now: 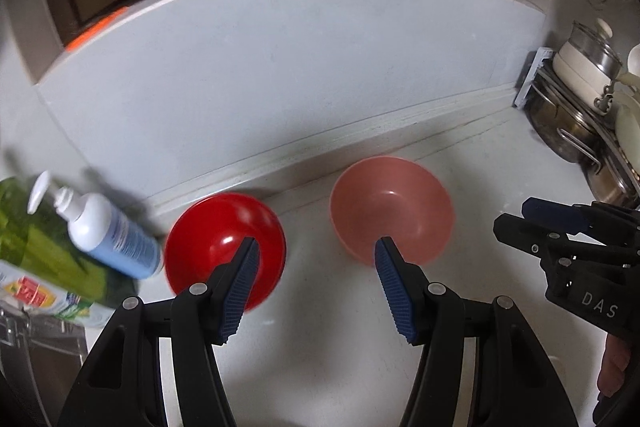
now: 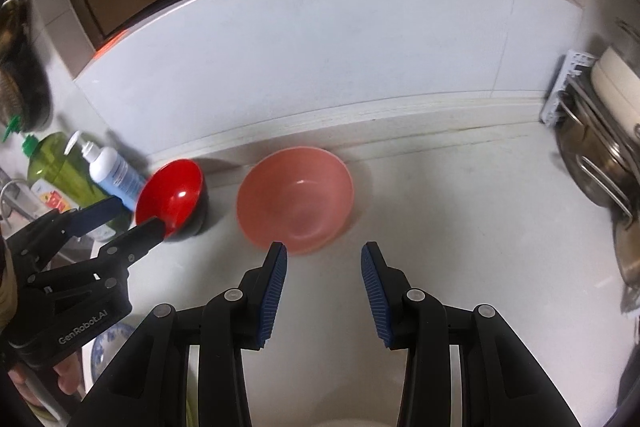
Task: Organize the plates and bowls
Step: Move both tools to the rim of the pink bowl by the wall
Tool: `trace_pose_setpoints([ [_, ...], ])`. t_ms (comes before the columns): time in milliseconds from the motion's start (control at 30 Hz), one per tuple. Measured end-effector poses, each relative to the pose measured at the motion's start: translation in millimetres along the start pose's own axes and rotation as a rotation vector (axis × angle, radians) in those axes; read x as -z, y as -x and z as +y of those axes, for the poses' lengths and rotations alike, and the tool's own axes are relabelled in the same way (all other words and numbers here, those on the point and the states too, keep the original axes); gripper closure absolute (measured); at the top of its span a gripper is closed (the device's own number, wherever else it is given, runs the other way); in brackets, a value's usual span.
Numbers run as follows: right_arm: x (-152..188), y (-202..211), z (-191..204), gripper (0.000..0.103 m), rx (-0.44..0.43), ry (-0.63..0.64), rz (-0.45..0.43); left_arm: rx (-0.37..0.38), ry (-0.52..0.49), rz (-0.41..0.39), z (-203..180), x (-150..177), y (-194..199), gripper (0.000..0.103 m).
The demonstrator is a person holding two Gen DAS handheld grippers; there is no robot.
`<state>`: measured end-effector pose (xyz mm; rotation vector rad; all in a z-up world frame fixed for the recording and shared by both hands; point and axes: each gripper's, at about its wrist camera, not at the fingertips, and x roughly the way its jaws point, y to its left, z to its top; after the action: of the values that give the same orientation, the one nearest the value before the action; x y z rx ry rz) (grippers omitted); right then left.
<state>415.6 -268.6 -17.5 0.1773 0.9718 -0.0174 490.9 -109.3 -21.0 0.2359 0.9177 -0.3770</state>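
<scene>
Left wrist view: left gripper (image 1: pixel 316 247) had jaws apart, holding nothing, red bowl (image 1: pixel 225 251) beyond its left finger, pink bowl (image 1: pixel 391 215) beyond its right. Right wrist view: right gripper (image 2: pixel 324 253) also gaped empty, pink bowl just ahead-left, red bowl further left beside the left gripper.

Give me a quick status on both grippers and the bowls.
Left gripper and right gripper open, empty. Red bowl and pink bowl upright on counter, apart. Nothing blocking.
</scene>
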Motion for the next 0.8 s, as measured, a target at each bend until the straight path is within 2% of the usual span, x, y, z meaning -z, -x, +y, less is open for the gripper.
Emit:
trace_pose_setpoints([
  [100, -8, -15, -2, 0.063, -0.002, -0.004, 0.016, 0.025, 0.010, 0.034, 2, -6, -20, 0.044],
  [300, -19, -43, -7, 0.063, 0.010, -0.013, 0.051, 0.024, 0.001, 0.071, 0, -15, -56, 0.047],
  [567, -26, -81, -11, 0.063, 0.025, -0.029, 0.107, 0.041, -0.004, 0.127, -5, -23, -93, 0.058],
  [800, -25, -99, -14, 0.064, 0.027, -0.032, 0.146, 0.048, 0.002, 0.163, -8, -27, -118, 0.069],
])
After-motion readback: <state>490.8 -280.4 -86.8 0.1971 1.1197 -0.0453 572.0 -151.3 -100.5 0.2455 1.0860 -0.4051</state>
